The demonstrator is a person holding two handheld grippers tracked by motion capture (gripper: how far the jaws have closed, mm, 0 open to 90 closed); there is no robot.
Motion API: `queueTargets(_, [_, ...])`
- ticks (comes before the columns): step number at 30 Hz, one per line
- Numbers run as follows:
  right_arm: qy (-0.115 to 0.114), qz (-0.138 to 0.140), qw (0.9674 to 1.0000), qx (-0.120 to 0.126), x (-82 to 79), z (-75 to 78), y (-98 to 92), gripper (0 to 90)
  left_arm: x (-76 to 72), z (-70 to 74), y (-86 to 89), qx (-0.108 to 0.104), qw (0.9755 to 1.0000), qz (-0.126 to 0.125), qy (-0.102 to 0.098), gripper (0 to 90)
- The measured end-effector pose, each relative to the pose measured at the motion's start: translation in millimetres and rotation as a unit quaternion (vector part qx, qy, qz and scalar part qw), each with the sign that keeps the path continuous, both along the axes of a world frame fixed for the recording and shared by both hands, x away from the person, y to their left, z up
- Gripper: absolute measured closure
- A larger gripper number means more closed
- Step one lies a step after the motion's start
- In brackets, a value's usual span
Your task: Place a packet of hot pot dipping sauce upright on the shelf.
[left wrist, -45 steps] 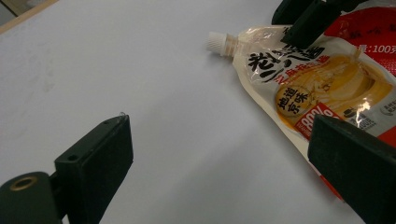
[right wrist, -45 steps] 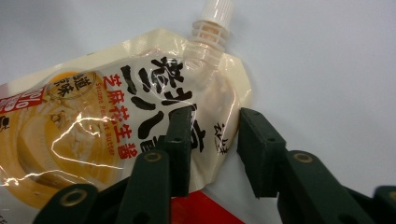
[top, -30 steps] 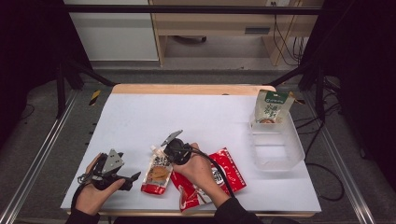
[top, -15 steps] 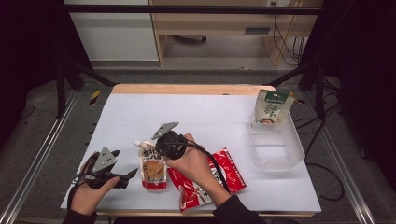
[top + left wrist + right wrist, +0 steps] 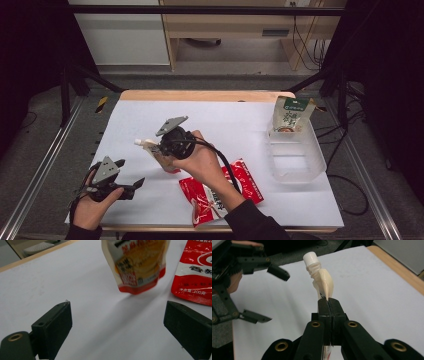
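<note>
The right hand-held gripper (image 5: 328, 302) is clamped on a spouted pouch (image 5: 155, 150), lifting it off the counter (image 5: 240, 120) left of the clear bin (image 5: 295, 155). Left hand-held gripper (image 5: 117, 322) gapes empty. Next, probably: carry it right into the bin.

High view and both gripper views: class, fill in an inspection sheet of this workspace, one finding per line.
Surface: white table sheet, wooden strip along the far edge.
Job's things: spouted pouch with white cap, pinched and lifted off the sheet.
Clutter: two red packets near the front edge; clear bin at the right with a green-topped bag leaning at its far end.
Grippers: right tool shut on the spouted pouch; left tool open, empty.
Cables: black cable trailing along the right forearm.
Surroundings: dark frame rails, grey floor.
</note>
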State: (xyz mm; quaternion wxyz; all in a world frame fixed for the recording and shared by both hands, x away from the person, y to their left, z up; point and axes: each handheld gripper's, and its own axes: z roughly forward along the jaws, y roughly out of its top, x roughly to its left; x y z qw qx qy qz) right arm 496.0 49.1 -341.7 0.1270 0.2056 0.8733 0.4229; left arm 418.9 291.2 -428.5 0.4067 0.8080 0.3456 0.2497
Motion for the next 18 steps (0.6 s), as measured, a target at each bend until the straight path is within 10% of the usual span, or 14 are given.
queueTargets(18, [-0.019, -0.030, 0.9994, -0.005, 2.4, 21.4, -59.5, 90.0, 0.3, 1.2, -13.8, 0.002, 0.9995, -0.031, 0.010, 9.6])
